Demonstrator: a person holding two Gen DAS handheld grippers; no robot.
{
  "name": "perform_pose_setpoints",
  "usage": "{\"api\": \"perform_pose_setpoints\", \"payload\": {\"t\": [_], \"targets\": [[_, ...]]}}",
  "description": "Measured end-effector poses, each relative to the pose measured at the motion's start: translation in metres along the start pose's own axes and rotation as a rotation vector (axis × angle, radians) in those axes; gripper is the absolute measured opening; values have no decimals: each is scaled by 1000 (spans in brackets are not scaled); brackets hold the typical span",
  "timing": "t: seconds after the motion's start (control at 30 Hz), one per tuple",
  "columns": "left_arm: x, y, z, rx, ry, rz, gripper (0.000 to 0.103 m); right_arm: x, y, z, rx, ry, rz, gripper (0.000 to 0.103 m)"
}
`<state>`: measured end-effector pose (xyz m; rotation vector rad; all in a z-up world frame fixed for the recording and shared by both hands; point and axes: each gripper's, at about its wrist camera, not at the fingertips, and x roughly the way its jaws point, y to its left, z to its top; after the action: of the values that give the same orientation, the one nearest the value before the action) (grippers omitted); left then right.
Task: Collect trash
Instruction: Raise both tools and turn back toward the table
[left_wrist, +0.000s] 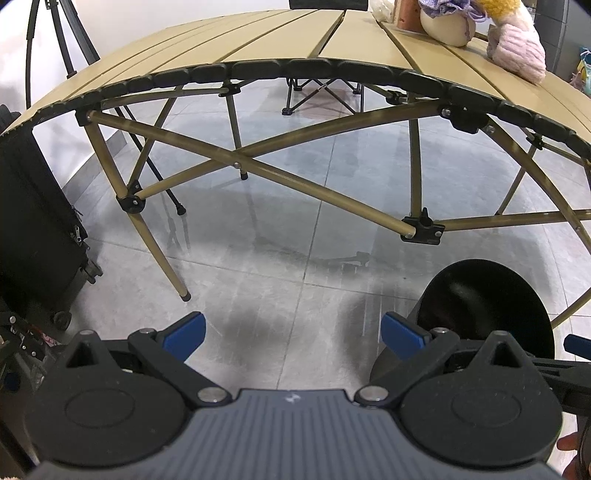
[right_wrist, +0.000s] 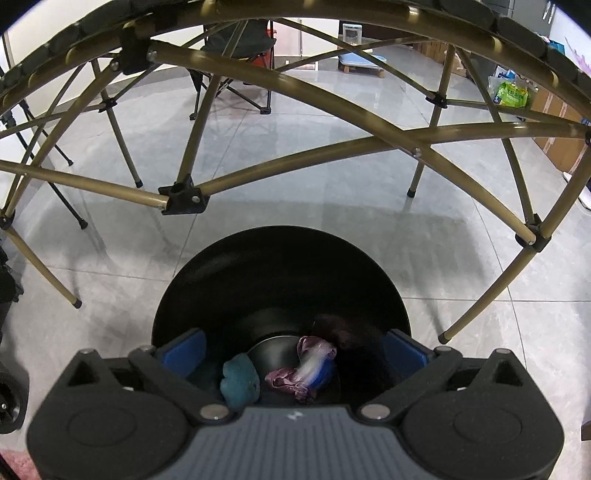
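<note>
A black round trash bin (right_wrist: 280, 273) stands on the tiled floor in front of the folding table. My right gripper (right_wrist: 295, 349) hangs over its mouth, open wide, its blue pads apart. Below it inside the bin lie a teal crumpled lump (right_wrist: 239, 382) and a purple wrapper (right_wrist: 291, 378), with a blurred white and blue piece (right_wrist: 314, 363) over the wrapper, touching neither pad. In the left wrist view the same bin (left_wrist: 484, 306) shows at the lower right. My left gripper (left_wrist: 293, 334) is open over bare floor to the left of the bin, holding nothing.
The tan slatted folding table (left_wrist: 280, 40) with crossed legs (left_wrist: 295, 177) stands just beyond the bin. Plush toys (left_wrist: 517, 48) sit on its far right. A black suitcase (left_wrist: 33, 221) stands at the left, a tripod (left_wrist: 59, 40) behind it, a folding chair (right_wrist: 240, 62) beyond the table.
</note>
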<state>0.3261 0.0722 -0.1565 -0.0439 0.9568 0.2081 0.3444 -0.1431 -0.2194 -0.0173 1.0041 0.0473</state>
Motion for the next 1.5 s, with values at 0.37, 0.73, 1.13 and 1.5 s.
{"api": "perform_pose_setpoints", "payload": {"t": [0.37, 0.73, 1.13, 1.5], "targets": [[-4, -1, 0, 2, -10, -4, 103, -3, 0, 0, 0, -6, -6, 103], [-23, -5, 0, 12, -67, -20, 103, -25, -5, 1, -3, -47, 0, 103], [-70, -12, 6, 3, -200, -66, 103, -78, -19, 9, 15, -180, 40, 103], [-119, -25, 23, 17, -344, -64, 103, -136, -39, 23, 51, -377, 84, 103]]}}
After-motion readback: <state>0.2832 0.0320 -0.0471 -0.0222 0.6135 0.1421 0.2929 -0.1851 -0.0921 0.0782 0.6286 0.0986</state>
